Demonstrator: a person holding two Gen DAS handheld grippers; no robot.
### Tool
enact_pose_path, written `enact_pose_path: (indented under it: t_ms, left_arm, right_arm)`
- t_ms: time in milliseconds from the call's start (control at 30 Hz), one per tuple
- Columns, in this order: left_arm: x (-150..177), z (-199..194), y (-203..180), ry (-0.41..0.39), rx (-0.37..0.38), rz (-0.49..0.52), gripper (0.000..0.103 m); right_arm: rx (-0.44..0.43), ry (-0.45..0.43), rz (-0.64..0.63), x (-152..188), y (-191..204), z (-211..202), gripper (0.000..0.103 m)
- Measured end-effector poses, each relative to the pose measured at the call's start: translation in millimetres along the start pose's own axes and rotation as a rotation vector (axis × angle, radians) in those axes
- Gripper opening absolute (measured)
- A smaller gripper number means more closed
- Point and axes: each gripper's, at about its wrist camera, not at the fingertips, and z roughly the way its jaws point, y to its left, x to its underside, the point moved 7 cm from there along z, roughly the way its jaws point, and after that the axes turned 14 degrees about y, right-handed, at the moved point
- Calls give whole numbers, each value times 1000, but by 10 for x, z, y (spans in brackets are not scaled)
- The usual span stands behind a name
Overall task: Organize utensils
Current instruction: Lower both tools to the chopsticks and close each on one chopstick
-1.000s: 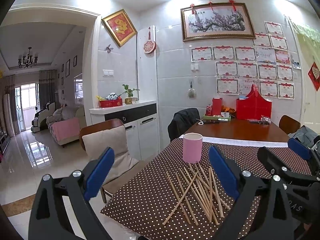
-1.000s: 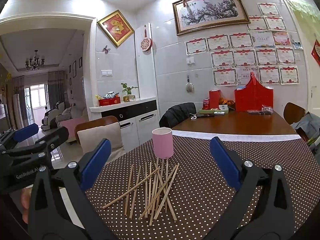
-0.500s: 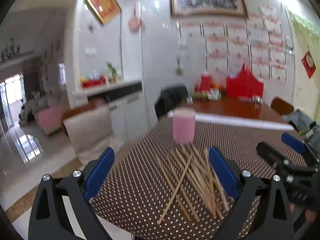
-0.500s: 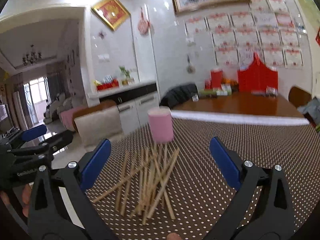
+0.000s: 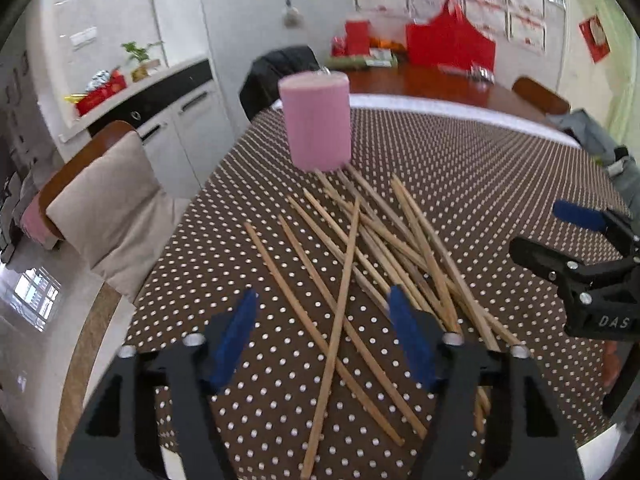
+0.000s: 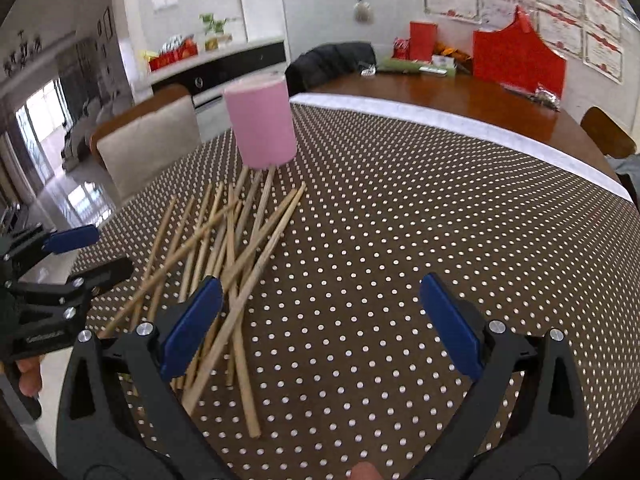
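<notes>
The chopsticks (image 5: 376, 256) lie in a loose crossed heap on the dotted tablecloth (image 6: 400, 220), their far tips reaching the foot of the pink cup (image 5: 315, 120), which stands upright just behind the heap. The left gripper (image 5: 322, 334) hangs over the near end of the heap with its jaws spread and nothing between them; several sticks run through the gap below it. The right gripper (image 6: 320, 326) is also spread and empty, its left pad over the heap's right edge and its right pad over bare cloth.

The likely trouble is the tangle itself: closing on one stick where it crosses others could drag or flick its neighbours, perhaps off the near table edge (some near ends lie close to it). A grip far from a stick's middle may let it swing and knock the cup, which looks light. The two grippers are near each other and could collide.
</notes>
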Motion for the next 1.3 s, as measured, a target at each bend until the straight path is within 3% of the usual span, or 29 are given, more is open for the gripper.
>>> enact_pose_path:
  t_ms: [133,400,567,667,800,867,1067,1300]
  left_arm:
    - [-41,238,-17,75,17,25,46]
    - [-80,488,-95,181,20,90,43]
    - [-147,576,-72,215,66,74,12]
    - [-216,629,-52,221,70,68,11]
    - [-283,665,-21,231,88,46,10]
    - [-315,663,13,233,105,25,9]
    - [-399,610,91,226,133,-6,6]
    - [-530,430,137,180,144,-26,6]
  right_arm:
    - [-15,67,-12,-50,-9,179,89]
    - [-51,180,-54,-186,51,477,81]
    - [-49,232,-75,-260,87,618,78]
    - [-64,286,-88,-319,109,696,76]
    - [-4,378,-175,-395,156,791,61]
    - [-7,407,-186,-475,141,802,36]
    - [-10,469,-216,-681,46,864,14]
    - [-66,463,-191,-883,-63,889,6]
